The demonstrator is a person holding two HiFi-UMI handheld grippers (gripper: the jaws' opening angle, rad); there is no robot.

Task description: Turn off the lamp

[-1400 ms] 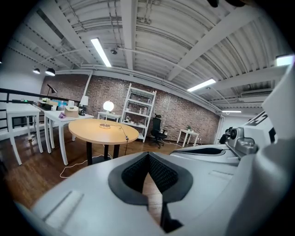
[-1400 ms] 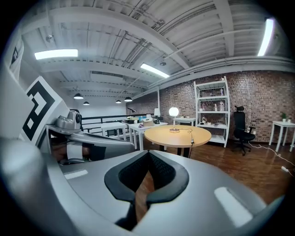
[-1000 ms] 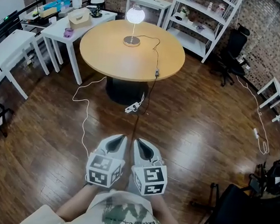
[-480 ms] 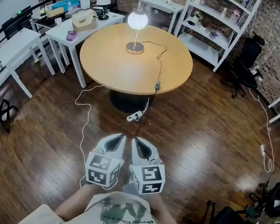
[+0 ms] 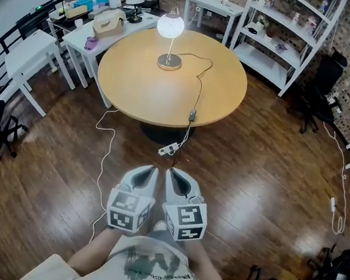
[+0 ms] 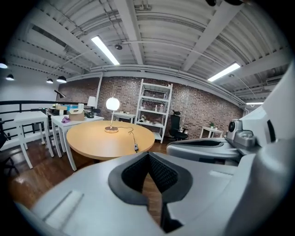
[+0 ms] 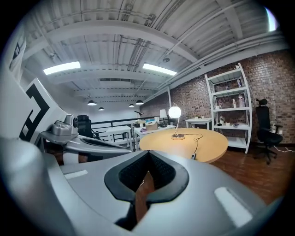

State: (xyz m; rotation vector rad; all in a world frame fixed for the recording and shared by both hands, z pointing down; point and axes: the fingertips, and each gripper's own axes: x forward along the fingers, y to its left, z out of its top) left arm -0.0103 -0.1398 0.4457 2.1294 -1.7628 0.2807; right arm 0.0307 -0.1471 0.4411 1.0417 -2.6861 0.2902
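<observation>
The lit lamp (image 5: 171, 26) stands at the far side of the round table (image 5: 137, 86), well apart from both grippers. Its cord (image 5: 200, 77) crosses the top to an inline switch (image 5: 192, 114) at the near edge, too small to make out, and drops to a power strip (image 5: 168, 148) on the wood floor between. White side tables (image 5: 115, 30) crowd the left, and a shelf unit (image 5: 285, 39) stands behind on the right. The left gripper (image 5: 152, 170) and right gripper (image 5: 171, 172) sit side by side near the person, each with jaws closed tip to tip on nothing.

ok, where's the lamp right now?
Head view, upper centre: the lit lamp stands on the far side of the round table, its cord trailing across to the table's near edge.
</observation>
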